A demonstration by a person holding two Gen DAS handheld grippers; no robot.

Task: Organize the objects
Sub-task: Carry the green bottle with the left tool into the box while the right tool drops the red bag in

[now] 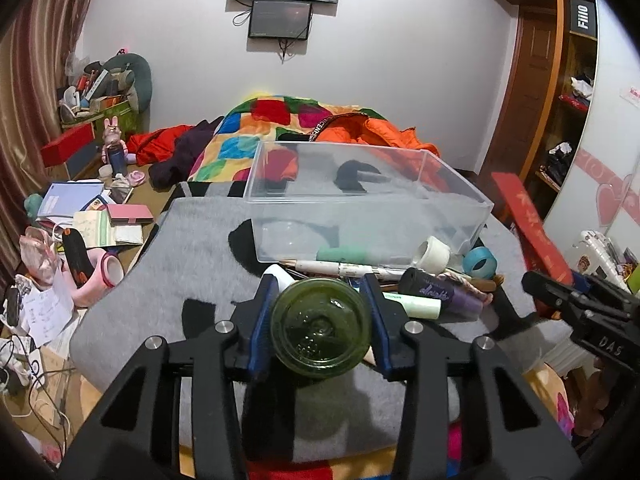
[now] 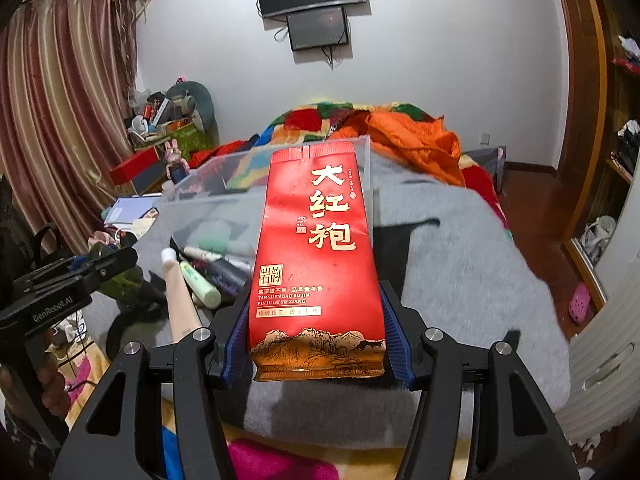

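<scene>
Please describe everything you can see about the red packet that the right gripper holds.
The red packet is a tall, flat, glossy foil-like pouch with large gold Chinese characters, small Latin lettering and a gold mountain drawing at its base. It is sealed and points away from the camera. The right gripper clamps its lower sides between blue pads. Nothing else visibly touches it.

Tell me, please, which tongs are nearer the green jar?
Left. The left tongs are clamped on the green jar; the right tongs hold a red packet off to its right.
</scene>
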